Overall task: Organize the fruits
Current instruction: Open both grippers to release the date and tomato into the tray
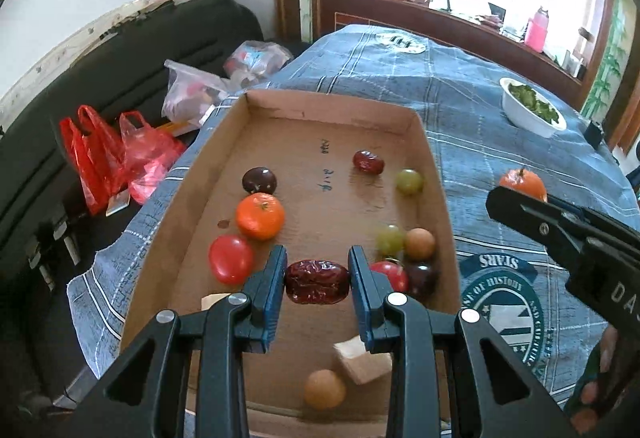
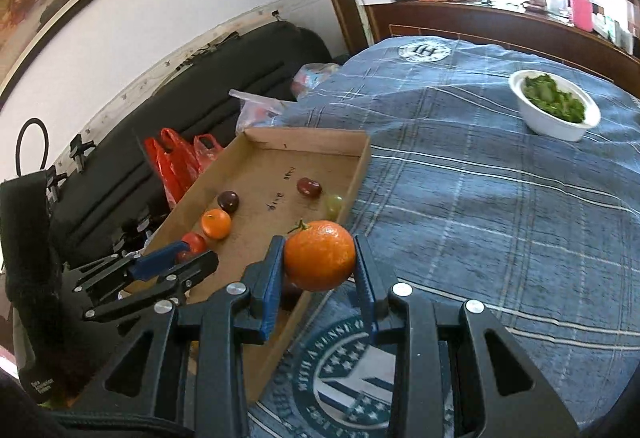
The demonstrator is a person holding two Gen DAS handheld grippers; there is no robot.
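Blurred green grape [image 1: 389, 239], perhaps moving.

Left gripper [image 1: 317, 280] jaws clamp red date [image 1: 317, 281] over cardboard tray [image 1: 332, 110].

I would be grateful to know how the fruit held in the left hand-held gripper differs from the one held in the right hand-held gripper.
The left hand-held gripper holds a dark red, wrinkled, oblong jujube; the right hand-held gripper holds a bright orange, round, smoother tangerine with a green stem. The jujube looks smaller than the tangerine. The jujube hangs over the cardboard tray's floor, the tangerine over its right wall. Both are clamped sideways between blue pads.
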